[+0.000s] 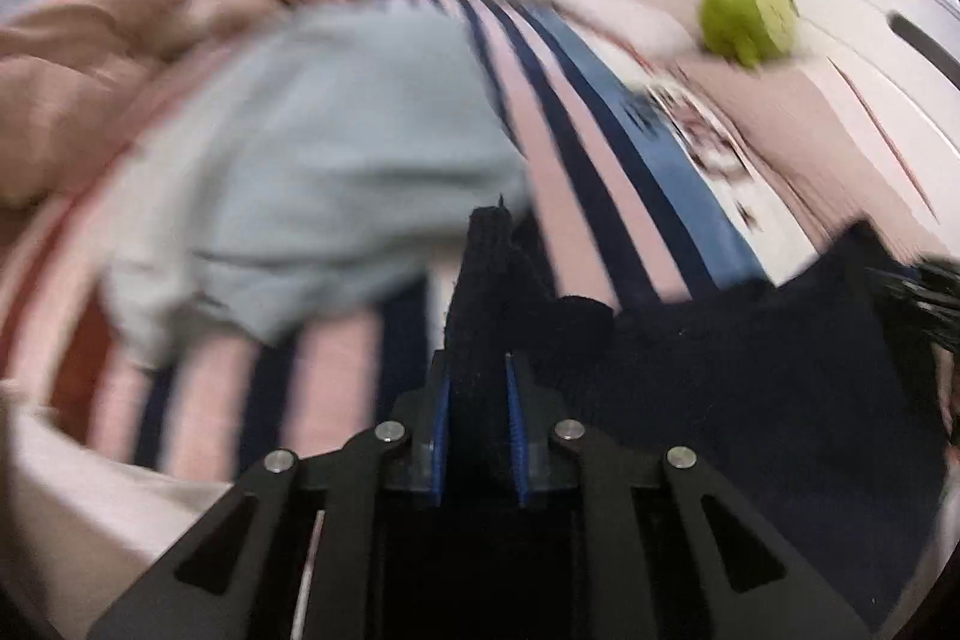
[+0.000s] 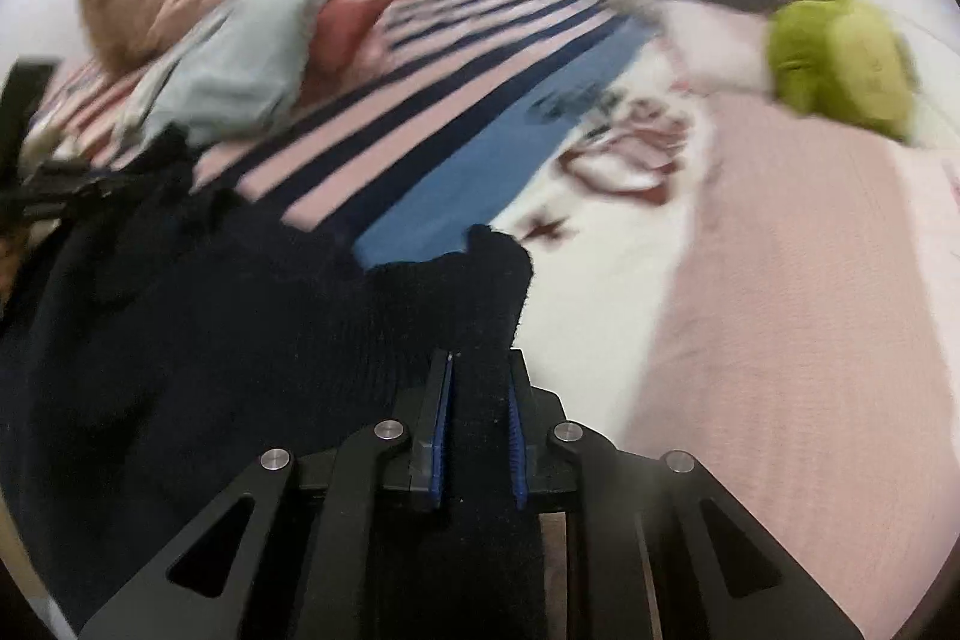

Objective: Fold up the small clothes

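On the striped bedcover [image 1: 576, 196], left gripper [image 1: 478, 370] and right gripper [image 2: 480, 370] each clamp the dark knit garment [image 2: 240, 340].

Both wrist cameras peer steeply down past their own fingers, close over the bed [image 1: 606, 142]; each catches the striped blanket [image 2: 456, 58] and green plush toy [image 2: 840, 64] beyond.

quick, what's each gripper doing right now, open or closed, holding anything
left gripper: closed on the dark garment
right gripper: closed on the same dark garment, at another edge
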`<act>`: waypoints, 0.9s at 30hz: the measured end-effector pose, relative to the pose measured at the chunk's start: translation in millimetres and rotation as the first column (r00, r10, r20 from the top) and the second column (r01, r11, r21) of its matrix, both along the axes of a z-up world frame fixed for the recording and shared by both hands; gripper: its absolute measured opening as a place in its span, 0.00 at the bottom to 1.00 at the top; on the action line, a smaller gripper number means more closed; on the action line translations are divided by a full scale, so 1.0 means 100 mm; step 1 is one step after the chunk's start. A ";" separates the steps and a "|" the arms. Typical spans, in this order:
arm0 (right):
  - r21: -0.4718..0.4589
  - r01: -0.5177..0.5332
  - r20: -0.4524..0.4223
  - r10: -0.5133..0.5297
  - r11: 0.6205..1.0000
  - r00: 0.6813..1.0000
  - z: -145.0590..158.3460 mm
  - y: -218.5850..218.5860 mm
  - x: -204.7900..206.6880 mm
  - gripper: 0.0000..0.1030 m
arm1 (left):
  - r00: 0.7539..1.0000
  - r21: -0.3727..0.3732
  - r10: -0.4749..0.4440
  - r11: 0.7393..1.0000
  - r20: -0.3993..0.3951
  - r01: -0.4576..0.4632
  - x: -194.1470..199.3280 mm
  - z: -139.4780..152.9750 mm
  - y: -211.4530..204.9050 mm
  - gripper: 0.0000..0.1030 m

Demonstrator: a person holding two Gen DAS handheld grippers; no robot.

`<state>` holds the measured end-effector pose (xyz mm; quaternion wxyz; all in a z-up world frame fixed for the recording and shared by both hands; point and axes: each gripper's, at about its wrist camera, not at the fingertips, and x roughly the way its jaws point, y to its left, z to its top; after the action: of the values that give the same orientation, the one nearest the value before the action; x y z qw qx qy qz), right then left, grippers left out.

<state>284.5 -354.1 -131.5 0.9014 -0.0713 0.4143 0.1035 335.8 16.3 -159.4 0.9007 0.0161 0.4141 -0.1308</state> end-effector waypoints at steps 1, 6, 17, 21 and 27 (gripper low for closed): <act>0.022 0.045 0.021 -0.046 0.999 0.999 0.07 -0.08 -0.02 0.10 | 0.999 0.004 0.031 1.000 0.012 -0.031 0.02 0.03 0.04 0.14; -0.009 0.188 -0.011 -0.188 0.982 0.982 -0.06 -0.32 0.23 0.11 | 0.980 0.173 0.186 0.970 -0.070 -0.172 0.37 -0.36 0.07 0.08; 0.089 0.081 0.048 -0.085 0.993 0.995 0.47 -0.18 -0.44 0.70 | 0.992 -0.102 -0.014 0.994 0.122 0.027 -0.89 0.70 0.12 0.83; 0.249 -0.043 0.058 0.029 0.967 0.998 0.56 0.06 -1.12 0.70 | 0.987 -0.193 -0.079 0.975 0.142 0.106 -1.54 0.80 0.14 0.93; 0.327 -0.098 -0.002 0.104 0.940 0.995 0.12 0.25 -1.71 0.21 | 0.999 -0.323 -0.047 0.946 -0.017 0.039 -1.97 0.18 0.23 0.96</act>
<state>113.9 -328.8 -119.1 0.8902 0.0585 0.3960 0.2174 138.6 39.5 -141.4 0.8831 -0.1239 0.3975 -0.2163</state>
